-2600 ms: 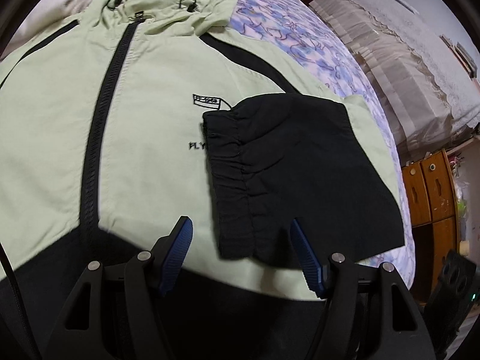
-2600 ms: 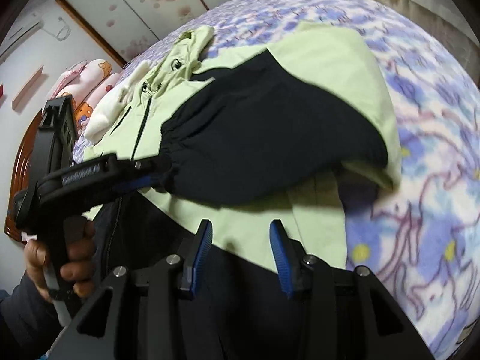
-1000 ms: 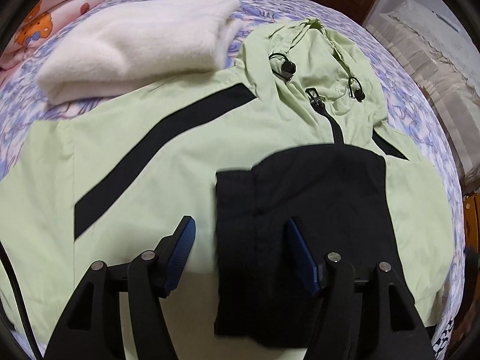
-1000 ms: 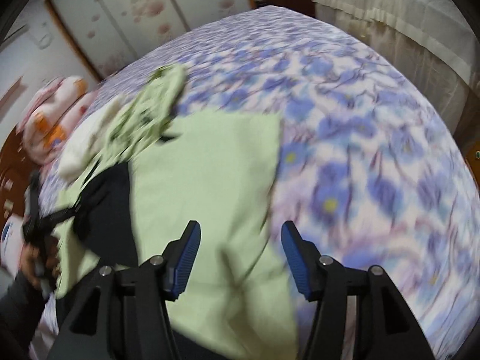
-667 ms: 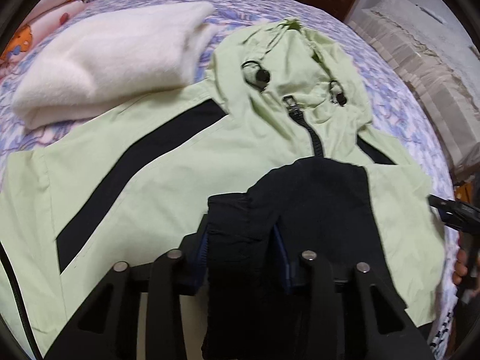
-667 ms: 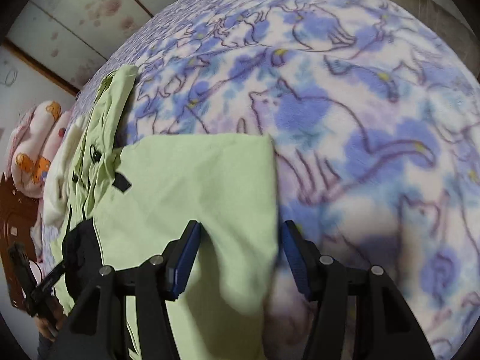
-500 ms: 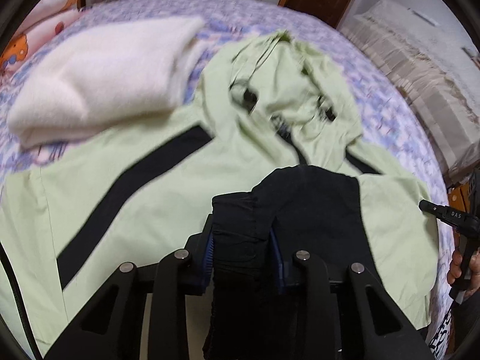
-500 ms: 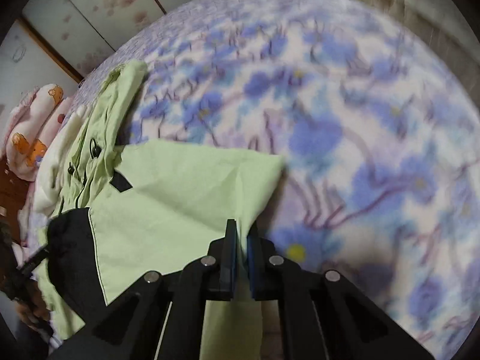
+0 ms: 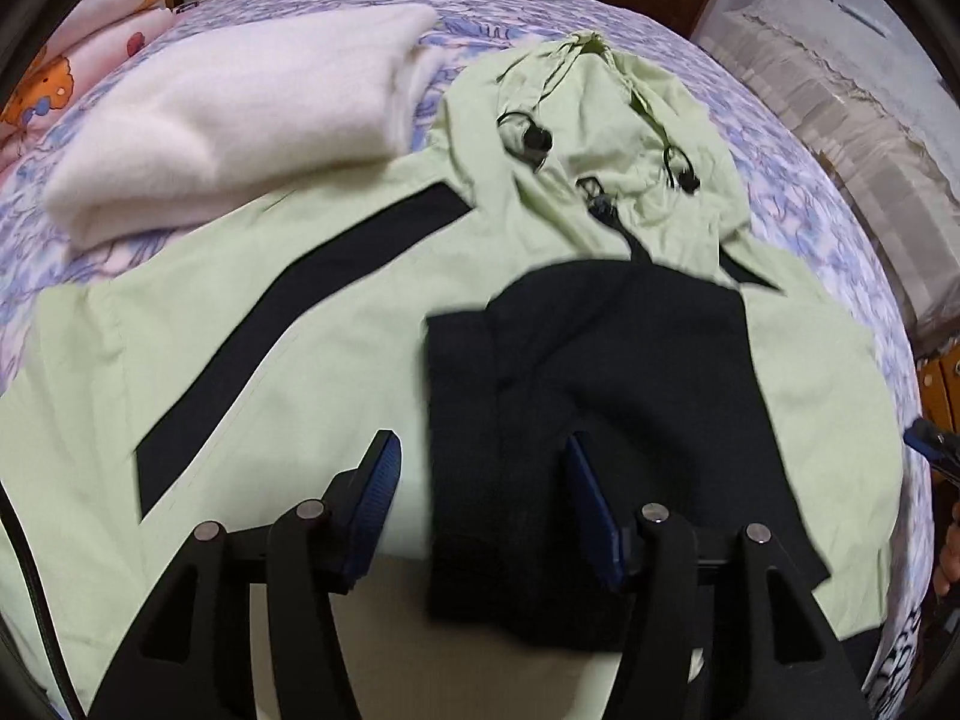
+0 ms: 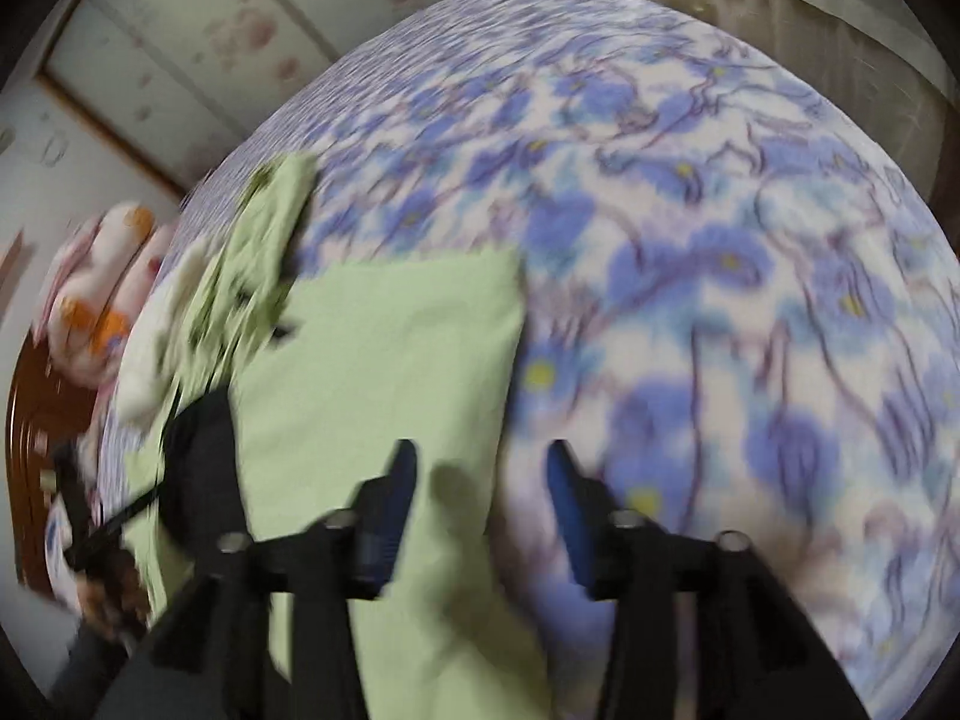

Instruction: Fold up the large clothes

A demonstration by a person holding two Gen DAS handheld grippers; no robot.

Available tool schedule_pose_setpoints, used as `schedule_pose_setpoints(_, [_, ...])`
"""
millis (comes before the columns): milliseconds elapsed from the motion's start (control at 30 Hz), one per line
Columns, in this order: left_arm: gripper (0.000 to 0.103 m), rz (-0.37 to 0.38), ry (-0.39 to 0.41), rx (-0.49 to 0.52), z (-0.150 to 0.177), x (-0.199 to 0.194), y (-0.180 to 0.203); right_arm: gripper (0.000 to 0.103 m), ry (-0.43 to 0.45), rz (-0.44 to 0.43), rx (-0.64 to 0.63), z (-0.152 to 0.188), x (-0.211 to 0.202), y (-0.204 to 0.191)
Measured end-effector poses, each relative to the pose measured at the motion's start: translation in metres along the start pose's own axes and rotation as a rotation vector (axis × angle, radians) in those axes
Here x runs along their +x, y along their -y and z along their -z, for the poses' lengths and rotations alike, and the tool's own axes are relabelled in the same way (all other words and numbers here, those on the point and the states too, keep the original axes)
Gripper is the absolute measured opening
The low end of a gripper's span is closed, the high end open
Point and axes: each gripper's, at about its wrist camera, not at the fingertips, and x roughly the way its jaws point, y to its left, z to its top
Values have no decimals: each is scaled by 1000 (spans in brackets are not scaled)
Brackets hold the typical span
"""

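A pale green hooded jacket [image 9: 336,330] with black panels lies front up on the bed. Its black sleeve [image 9: 600,396] is folded across the chest, cuff toward me. My left gripper [image 9: 483,480] is open just above the cuff end, holding nothing. In the blurred right wrist view the jacket's folded green side [image 10: 384,360] lies on the bedspread. My right gripper [image 10: 480,480] is open over that fold's edge, empty. The hood [image 9: 606,120] lies at the far end.
A folded cream blanket [image 9: 240,108] lies beside the jacket's far left shoulder. The bed has a blue floral cover [image 10: 720,240]. Pillows with cartoon print [image 9: 90,60] are at the far left. A covered cabinet [image 9: 852,120] stands to the right of the bed.
Both grippers were shut half a second ago, left on the black cuff, right on the green fold. Both have now opened and let go. The cloth lies flat.
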Motion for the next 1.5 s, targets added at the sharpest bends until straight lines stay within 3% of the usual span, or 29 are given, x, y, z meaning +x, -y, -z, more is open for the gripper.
schedule_pose_setpoints(133, [56, 15, -3, 10, 22, -6, -1, 47, -76, 23, -136, 37, 8, -19])
schedule_pose_setpoints(200, [55, 0, 2, 22, 29, -6, 4, 47, -70, 84, -198, 49, 16, -28])
schedule_pose_setpoints(233, [46, -8, 4, 26, 31, -5, 6, 47, -58, 127, -221, 54, 21, -31])
schedule_pose_setpoints(267, [35, -26, 4, 30, 33, -6, 11, 38, -62, 154, -228, 56, 25, -33])
schedule_pose_setpoints(333, [33, -52, 15, 39, 37, -9, 17, 12, -29, 188, -220, 55, 18, -33])
schedule_pose_setpoints(400, [31, -79, 21, 57, 44, -7, 21, 12, 13, 227, -220, 61, 13, -30])
schedule_pose_setpoints(467, [32, -116, 7, 92, 51, -3, 26, 12, -30, 248, -207, 68, 24, -21])
schedule_pose_setpoints(600, [35, -158, 11, 101, 51, -22, 32, 18, 4, 305, -202, 70, 5, -33])
schedule_pose_setpoints(700, [42, -178, 100, 80, 56, -54, 35, 21, 104, 332, -230, 75, -23, -50])
schedule_pose_setpoints(733, [49, -179, 131, 73, 57, -62, 37, 24, 132, 335, -255, 78, -28, -60])
schedule_pose_setpoints(867, [53, -145, 219, 81, 63, -83, 61, 27, 142, 220, -359, 87, -21, -105])
schedule_pose_setpoints(967, [53, -99, 199, 127, 60, -68, 88, 27, 102, 141, -418, 91, 7, -140])
schedule_pose_setpoints(1133, [53, -107, 113, 144, 66, -23, 109, 27, 49, 144, -511, 101, 52, -176])
schedule_pose_setpoints(1233, [56, -125, 89, 110, 64, -8, 92, 27, 39, 228, -501, 94, 67, -160])
schedule_pose_setpoints(1300, [55, -131, 97, 71, 60, -12, 73, 27, 84, 381, -457, 84, 65, -132])
schedule_pose_setpoints(1333, [50, -129, 99, 61, 58, -14, 63, 27, 98, 444, -412, 77, 61, -110])
schedule_pose_setpoints(1433, [45, -39, 79, 31, 55, -19, 47, 23, 97, 377, -274, 63, 41, -56])
schedule_pose_setpoints(1500, [45, -47, 76, 39, 56, -20, 48, 18, 92, 352, -255, 61, 33, -47])
